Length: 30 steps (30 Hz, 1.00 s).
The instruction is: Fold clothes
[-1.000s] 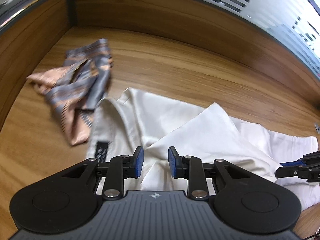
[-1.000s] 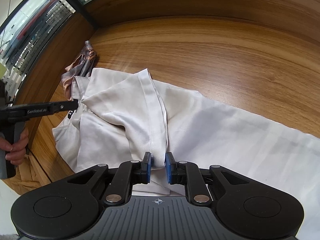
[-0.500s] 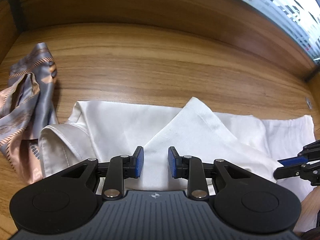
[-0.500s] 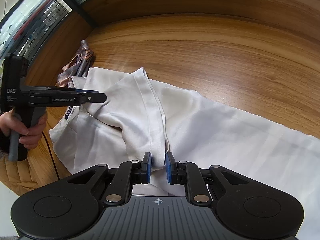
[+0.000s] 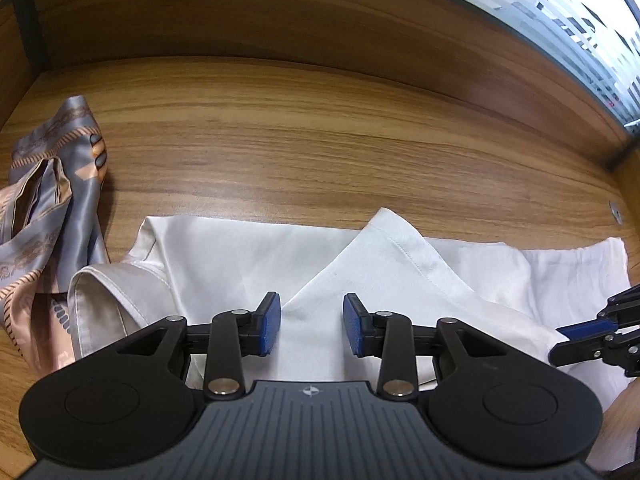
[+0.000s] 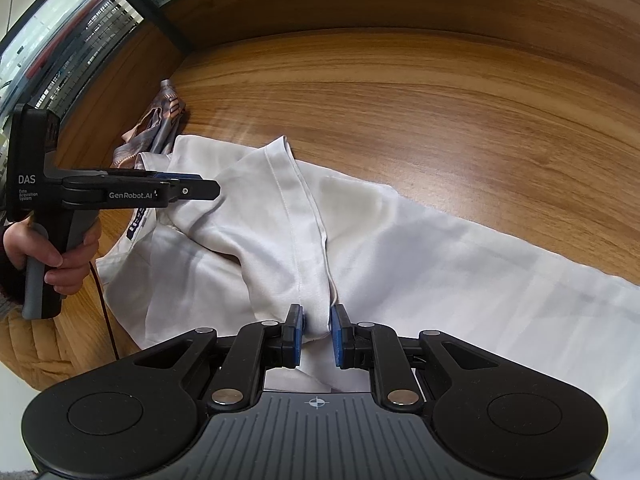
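Note:
A white shirt (image 5: 248,264) lies on the wooden table, one part folded over into a pointed flap (image 5: 400,256). My left gripper (image 5: 311,324) is open and empty, hovering above the cloth near the collar; it also shows in the right wrist view (image 6: 200,190). My right gripper (image 6: 317,334) is shut on a hemmed fold of the shirt (image 6: 304,248), cloth pinched between its blue pads. In the left wrist view the right gripper (image 5: 592,334) shows at the shirt's right edge.
A grey and peach patterned scarf (image 5: 52,208) lies crumpled left of the shirt, touching its collar; it also shows in the right wrist view (image 6: 160,128). Wooden walls (image 5: 280,28) enclose the table at the back and sides. Bare wood (image 5: 340,152) lies beyond the shirt.
My left gripper has lifted and swung right, away from the collar, staying open. The right gripper has kept its hold on the fold and hardly moved.

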Each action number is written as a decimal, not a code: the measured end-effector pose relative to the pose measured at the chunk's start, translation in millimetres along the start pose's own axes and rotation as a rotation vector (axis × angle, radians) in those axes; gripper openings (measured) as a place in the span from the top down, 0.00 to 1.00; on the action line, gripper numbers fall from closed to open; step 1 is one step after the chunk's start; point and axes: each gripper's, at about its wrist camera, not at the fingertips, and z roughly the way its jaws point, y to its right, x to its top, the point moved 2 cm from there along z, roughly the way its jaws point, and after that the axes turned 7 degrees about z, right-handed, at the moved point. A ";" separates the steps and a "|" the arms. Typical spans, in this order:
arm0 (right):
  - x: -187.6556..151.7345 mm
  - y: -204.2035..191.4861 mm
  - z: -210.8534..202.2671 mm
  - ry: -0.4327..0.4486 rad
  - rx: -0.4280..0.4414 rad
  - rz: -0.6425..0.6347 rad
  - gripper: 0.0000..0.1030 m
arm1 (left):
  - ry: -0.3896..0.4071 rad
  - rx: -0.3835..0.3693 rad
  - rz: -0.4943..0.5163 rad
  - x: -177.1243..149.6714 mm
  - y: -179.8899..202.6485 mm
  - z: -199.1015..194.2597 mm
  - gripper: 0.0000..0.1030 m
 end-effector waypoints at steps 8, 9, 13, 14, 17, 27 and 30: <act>1.4 -1.6 0.3 0.003 -0.006 0.000 0.82 | 0.022 -0.005 0.046 -3.8 6.8 -1.9 0.97; 1.6 -1.7 0.4 0.004 -0.007 0.000 0.82 | 0.027 -0.001 0.045 -4.8 7.2 -2.8 1.00; 2.3 -2.3 0.7 0.005 -0.010 -0.001 0.82 | 0.060 0.010 0.027 -7.9 4.7 -15.9 1.00; 2.9 -2.6 0.8 0.006 -0.011 -0.005 0.82 | 0.062 0.015 0.022 -9.0 3.8 -19.1 1.00; 4.8 -2.6 0.9 0.004 -0.017 -0.017 0.82 | 0.051 0.044 0.030 -11.6 0.7 -25.4 1.00; 5.5 -2.9 1.9 -0.003 -0.018 -0.028 0.82 | 0.019 0.075 0.163 -6.1 -1.4 -18.2 0.74; 5.6 -2.5 2.0 -0.004 -0.017 -0.027 0.82 | 0.009 0.067 0.211 -3.8 2.8 -13.1 0.74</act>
